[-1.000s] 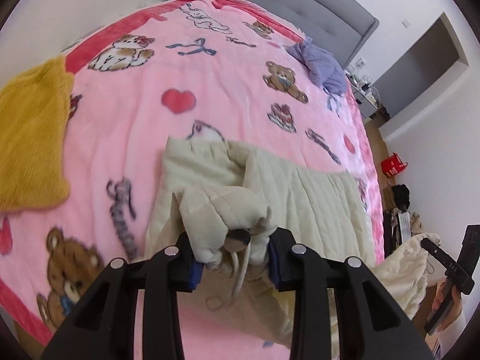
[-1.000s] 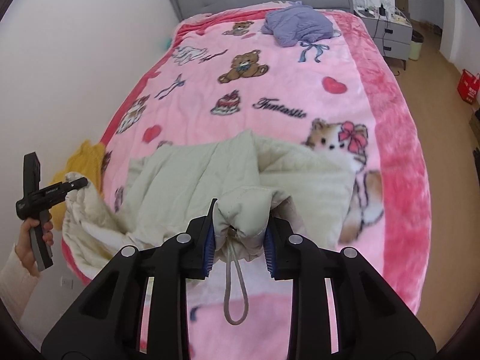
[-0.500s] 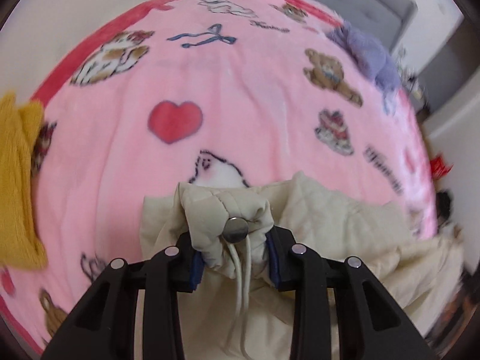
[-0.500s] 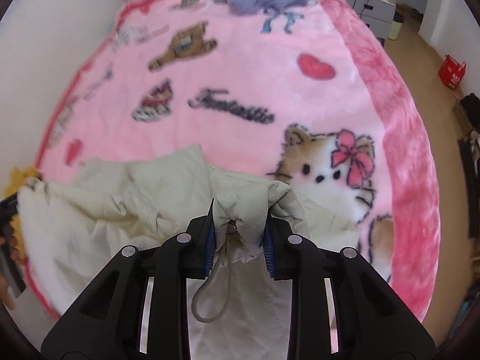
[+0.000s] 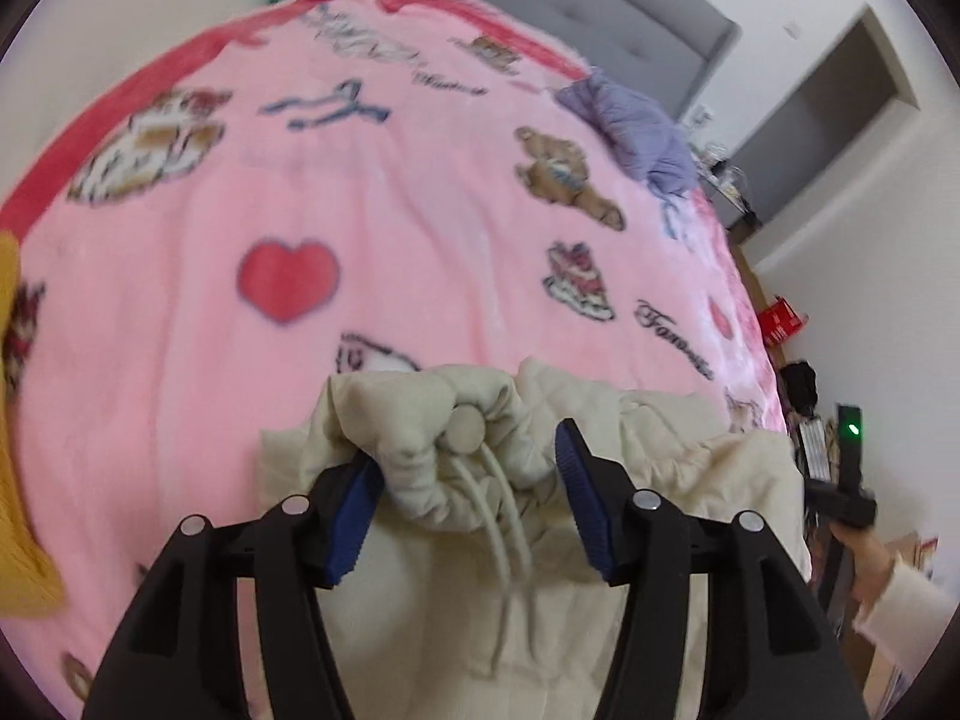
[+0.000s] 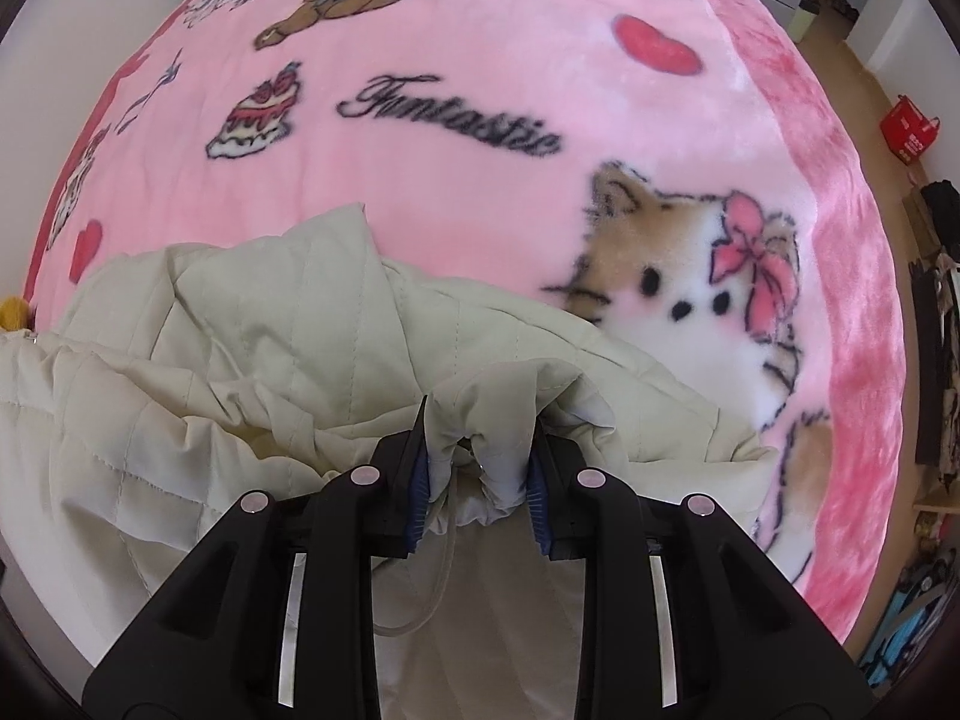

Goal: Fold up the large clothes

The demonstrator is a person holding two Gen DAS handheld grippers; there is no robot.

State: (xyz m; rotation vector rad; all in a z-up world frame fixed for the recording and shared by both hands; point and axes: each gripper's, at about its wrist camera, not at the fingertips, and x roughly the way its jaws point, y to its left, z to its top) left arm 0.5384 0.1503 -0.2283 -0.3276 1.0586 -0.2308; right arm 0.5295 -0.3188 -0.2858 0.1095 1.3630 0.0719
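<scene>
Between the left gripper (image 5: 467,468) fingers sits a bunched hem corner of the cream coat (image 5: 630,480), toggle and cord (image 5: 504,534) hanging toward the camera; the jaws stand spread wider than the bunch, and whether the pads (image 5: 351,516) touch it is unclear. The right gripper (image 6: 478,468) is pinched tight on the other corner, blue pads pressed into the fabric. The coat lies crumpled on the pink blanket (image 5: 372,192), its long axis running across from one gripper to the other. Beyond the left gripper lie a purple garment (image 5: 630,120) and, to its left, a yellow one (image 5: 18,480).
</scene>
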